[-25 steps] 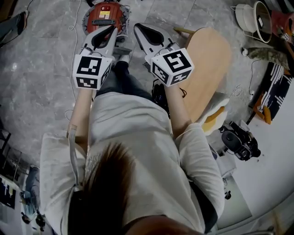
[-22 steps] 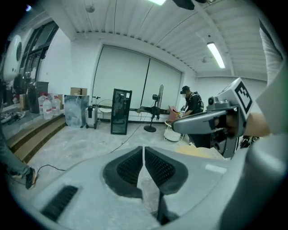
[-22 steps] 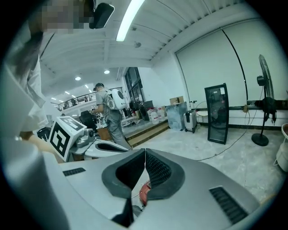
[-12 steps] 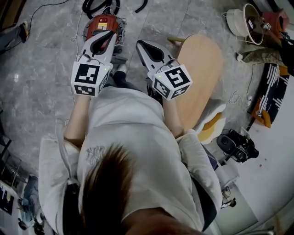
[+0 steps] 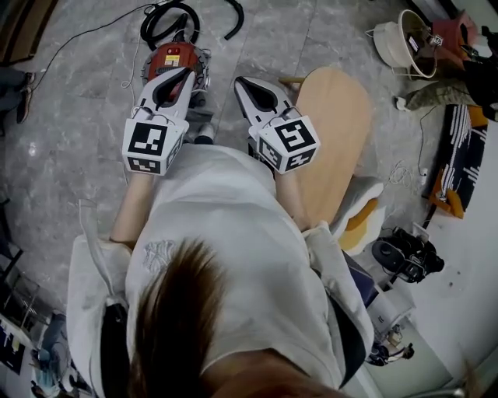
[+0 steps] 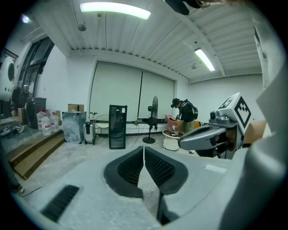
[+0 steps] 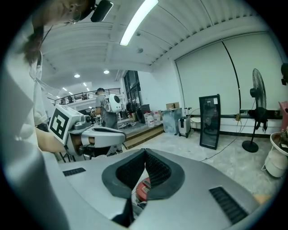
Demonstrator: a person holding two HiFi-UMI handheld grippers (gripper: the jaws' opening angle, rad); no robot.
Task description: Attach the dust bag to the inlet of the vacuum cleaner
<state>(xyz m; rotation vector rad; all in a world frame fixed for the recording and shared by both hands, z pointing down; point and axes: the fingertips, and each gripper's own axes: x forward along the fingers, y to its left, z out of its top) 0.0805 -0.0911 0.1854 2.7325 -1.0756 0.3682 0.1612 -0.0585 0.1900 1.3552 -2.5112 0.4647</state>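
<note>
We hold the left gripper (image 5: pixel 187 72) and right gripper (image 5: pixel 240 81), both fingers shut on nothing, above the vacuum cleaner (image 5: pixel 175 53) on the floor (image 5: pixel 70 116); with no dust bag in view, attaching looks entirely undone.

A workshop hall: ribbed ceiling (image 6: pixel 148 40), strip lights (image 6: pixel 114 10), a standing fan (image 7: pixel 257 87), bare stone floor (image 5: pixel 70 116).

Vacuum cleaner (image 5: pixel 174 59) sits on the floor (image 5: pixel 70 116) straight ahead of the person, hose (image 5: pixel 166 19) coiled just behind it. Left gripper (image 5: pixel 185 73) hangs over the vacuum cleaner, right gripper (image 5: pixel 240 81) just right of it. Small table (image 5: pixel 336 132) stands further right, bucket (image 5: pixel 402 44) beyond that.
</note>
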